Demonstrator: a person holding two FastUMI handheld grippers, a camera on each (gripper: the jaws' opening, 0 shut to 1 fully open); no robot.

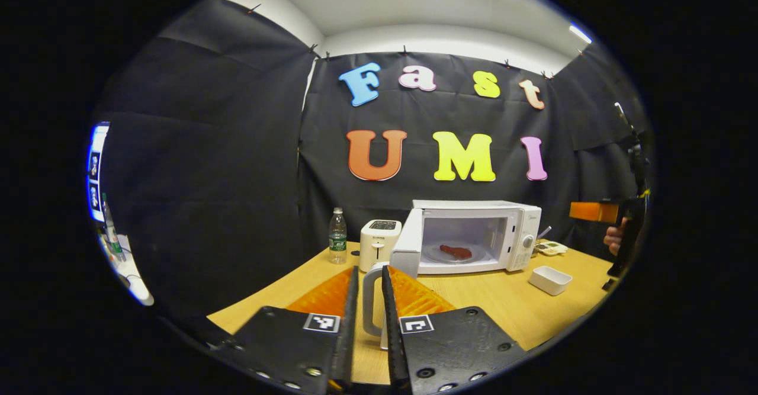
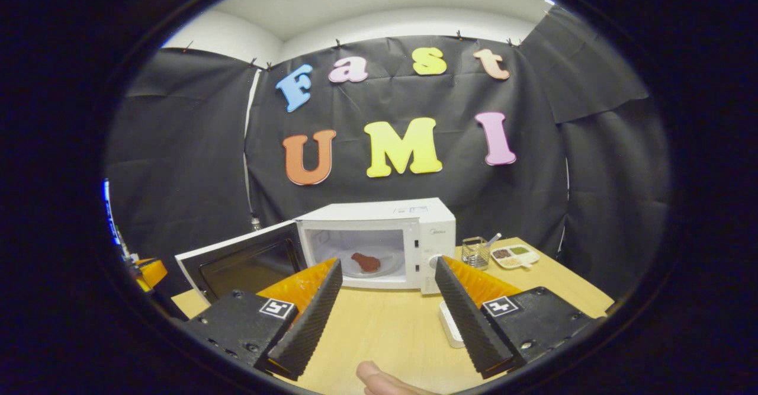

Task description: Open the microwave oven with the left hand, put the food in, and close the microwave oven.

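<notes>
Gripping the microwave door's handle [image 1: 372, 300] with the left claw [image 1: 370, 276], door [image 2: 246, 265] swung wide. Holding the right claw [image 2: 388, 273] open, empty. Resting inside the microwave [image 2: 385, 229]: red food [image 2: 366, 261] on the plate.

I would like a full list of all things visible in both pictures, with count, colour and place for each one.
Box-shaped microwave oven: 1, white, back of the table, door open.
Piece of food: 1, reddish-brown, on the plate inside the oven.
Small toaster: 1, white, left of the oven.
Plastic water bottle: 1, clear, green label, left of the toaster.
Rectangular dish: 1, white, in front of the oven.
Divided tray: 1, white, right of the oven.
Glass cup: 1, clear, beside the tray.
Wooden table: 1, light brown.
Left gripper: 1, closed on the door's handle.
Right gripper: 1, open, above the table.
Thumb: 1, bottom edge.
</notes>
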